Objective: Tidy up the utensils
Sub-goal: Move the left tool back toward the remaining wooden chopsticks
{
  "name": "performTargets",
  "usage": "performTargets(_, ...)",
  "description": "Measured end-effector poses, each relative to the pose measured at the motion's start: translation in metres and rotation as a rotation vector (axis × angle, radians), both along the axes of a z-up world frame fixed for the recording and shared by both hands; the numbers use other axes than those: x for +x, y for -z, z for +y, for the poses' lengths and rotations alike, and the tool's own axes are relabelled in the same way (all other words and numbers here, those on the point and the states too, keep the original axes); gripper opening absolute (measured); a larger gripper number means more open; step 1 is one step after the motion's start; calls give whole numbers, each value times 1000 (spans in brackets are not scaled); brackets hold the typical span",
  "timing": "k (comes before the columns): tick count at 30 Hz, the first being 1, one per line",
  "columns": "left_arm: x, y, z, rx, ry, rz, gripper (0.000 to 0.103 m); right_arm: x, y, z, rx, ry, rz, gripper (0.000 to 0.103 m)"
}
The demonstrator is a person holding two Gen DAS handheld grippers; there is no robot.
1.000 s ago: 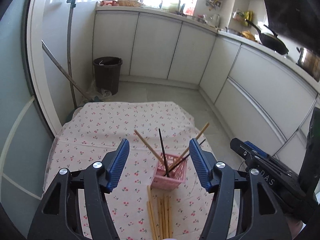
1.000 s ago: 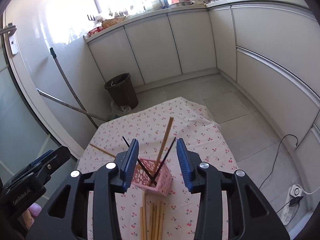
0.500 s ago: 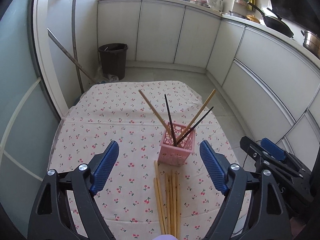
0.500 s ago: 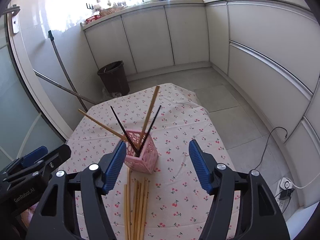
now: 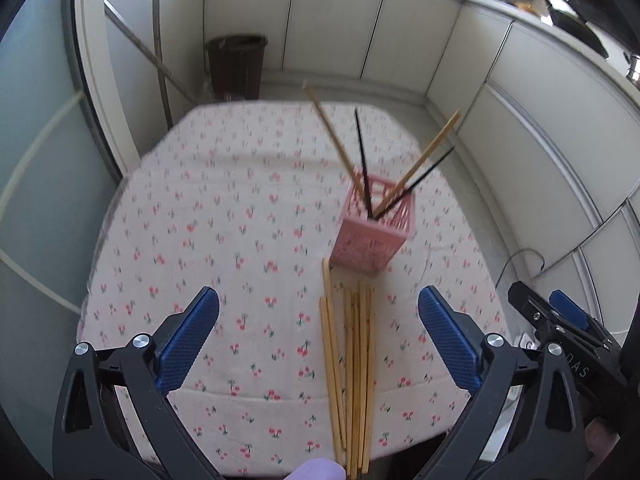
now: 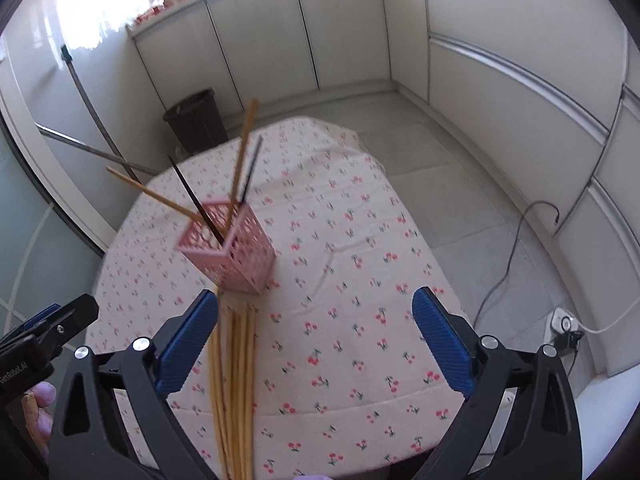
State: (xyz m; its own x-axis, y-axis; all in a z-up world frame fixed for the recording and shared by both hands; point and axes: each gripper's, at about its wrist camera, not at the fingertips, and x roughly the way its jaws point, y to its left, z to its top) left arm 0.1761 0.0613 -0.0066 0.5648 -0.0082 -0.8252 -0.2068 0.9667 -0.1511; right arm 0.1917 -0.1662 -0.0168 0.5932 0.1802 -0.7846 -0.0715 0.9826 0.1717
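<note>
Now both tongs are opening above the loose chopsticks

Both the left tongs [image 5: 319,334] and the right tongs [image 6: 315,330] are opening wide, and nothing is between their jaws. The pink basket [image 5: 373,229] is standing on the desk [image 5: 208,216], already holding four chopsticks that are leaning outward. Just in front of the basket, a bundle of wooden chopsticks [image 5: 352,364] is lying flat, probably waiting for collection. A cherry-print cloth is covering the desk. Behind the basket, white cabinets [image 6: 260,36] are running along the wall, and a dark bin [image 5: 237,65] is standing on the floor.
</note>
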Motion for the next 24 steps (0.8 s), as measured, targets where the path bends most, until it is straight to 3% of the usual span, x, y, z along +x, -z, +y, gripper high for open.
performTargets(3, 6, 26, 9, -62, -10, 104, 96, 3, 24, -4, -13, 10, 108, 95)
performTargets(7, 18, 67, 26, -153, -49, 239, 96, 4, 51, -15, 79, 37, 240, 95)
performTargets(11, 30, 109, 44, -164, -142, 355, 96, 5, 74, -25, 173, 73, 343, 95)
performTargets(17, 46, 138, 41, -169, -157, 407, 96, 9, 89, -33, 229, 108, 406, 95)
performTargets(24, 65, 150, 25, -71, -150, 414, 96, 12, 92, -38, 272, 116, 426, 95)
